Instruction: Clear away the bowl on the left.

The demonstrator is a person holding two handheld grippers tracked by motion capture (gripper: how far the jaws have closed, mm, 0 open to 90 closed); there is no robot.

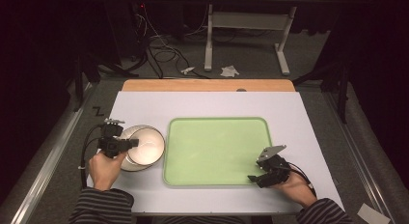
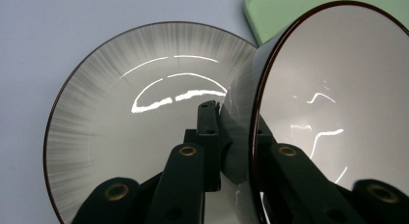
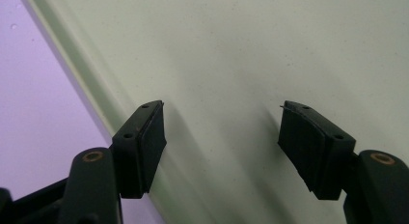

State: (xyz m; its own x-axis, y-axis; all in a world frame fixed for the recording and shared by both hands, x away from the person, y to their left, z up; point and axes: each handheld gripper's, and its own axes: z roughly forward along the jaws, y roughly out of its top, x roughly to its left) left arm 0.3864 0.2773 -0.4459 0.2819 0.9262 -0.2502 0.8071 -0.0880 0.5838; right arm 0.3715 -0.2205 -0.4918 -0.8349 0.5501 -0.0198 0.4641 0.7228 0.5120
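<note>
Between the jaws of our left gripper (image 2: 231,137) stands the wall of a bowl (image 2: 337,103): one jaw presses its dark outer side, the other lies inside against the pale inner face, so the gripper is clamped on the bowl's rim. The bowl is tilted up on edge. Behind it and to the gripper's left lies a second, shallower bowl (image 2: 144,89) with grey streaks running out to its dark rim, resting flat on the white table (image 2: 43,40). From above we see the left gripper (image 1: 126,143) at the near-left side of the two bowls, with the held bowl (image 1: 147,147) overlapping the streaked one (image 1: 129,132).

Just beyond the held bowl, to its right, begins the green tray (image 1: 217,149), its corner (image 2: 270,11) also showing past the bowl's rim.

Our right gripper (image 1: 263,172) hangs over the tray's near-right corner with its jaws spread wide and nothing between them; beneath them lies bare tray surface (image 3: 270,55), its raised edge running past the left jaw onto the table.
</note>
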